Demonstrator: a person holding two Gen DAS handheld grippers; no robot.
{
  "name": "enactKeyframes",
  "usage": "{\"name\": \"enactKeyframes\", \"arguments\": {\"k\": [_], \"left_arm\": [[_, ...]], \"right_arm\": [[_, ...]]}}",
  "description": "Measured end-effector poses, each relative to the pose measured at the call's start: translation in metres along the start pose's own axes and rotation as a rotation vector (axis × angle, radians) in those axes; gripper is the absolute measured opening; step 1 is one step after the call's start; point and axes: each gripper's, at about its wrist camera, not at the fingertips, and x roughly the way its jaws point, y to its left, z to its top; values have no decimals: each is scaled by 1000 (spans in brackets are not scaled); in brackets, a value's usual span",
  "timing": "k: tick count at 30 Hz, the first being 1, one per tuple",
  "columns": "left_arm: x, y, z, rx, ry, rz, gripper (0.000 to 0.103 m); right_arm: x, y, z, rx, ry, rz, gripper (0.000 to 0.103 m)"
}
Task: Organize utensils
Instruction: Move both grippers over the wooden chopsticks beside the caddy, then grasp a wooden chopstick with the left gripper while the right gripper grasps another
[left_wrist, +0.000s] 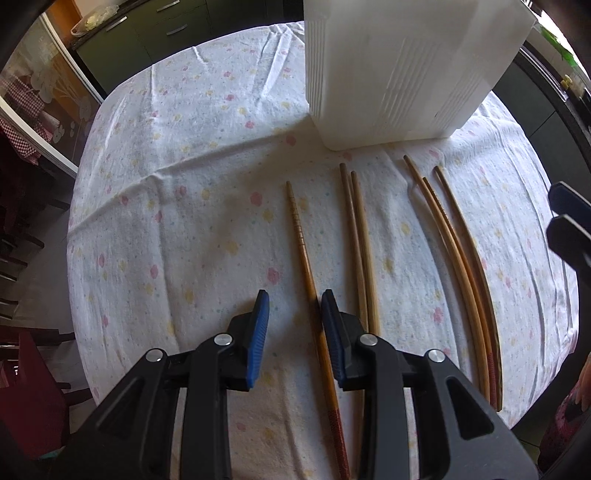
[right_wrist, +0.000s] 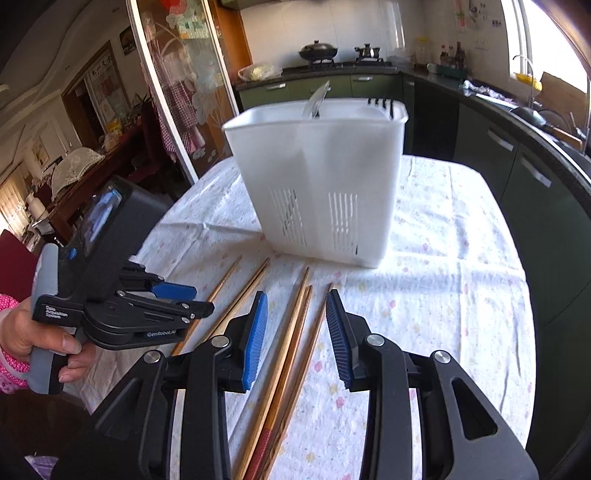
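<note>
Several wooden chopsticks lie side by side on the flowered tablecloth in front of a white slotted utensil holder. My left gripper is open, low over the table, with a single ridged chopstick running between its fingers. A pair of chopsticks lies just right of it, and three more farther right. My right gripper is open above those three chopsticks, empty. The holder stands behind, with utensils inside it.
The left gripper, held by a hand, shows at the left of the right wrist view. Dark green kitchen cabinets run along the right and back. A glass sliding door and chairs stand to the left of the round table.
</note>
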Motion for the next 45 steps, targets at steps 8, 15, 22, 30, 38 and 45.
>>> {"name": "enactKeyframes", "arguments": {"k": [8, 15, 22, 30, 38, 45], "left_arm": [[2, -6, -3, 19, -18, 1, 29], [1, 0, -2, 22, -25, -20, 29], [1, 1, -4, 26, -33, -24, 30], [0, 1, -6, 31, -42, -23, 32], [0, 1, -5, 32, -42, -26, 33], [0, 1, -4, 31, -41, -28, 34]], "right_arm": [[57, -10, 2, -1, 141, -78, 28], [70, 8, 0, -88, 148, -109, 24], [81, 21, 0, -114, 178, -123, 22], [93, 13, 5, -22, 242, -40, 21], [97, -13, 0, 148, 279, 129, 15], [97, -30, -4, 233, 276, 173, 14]]}}
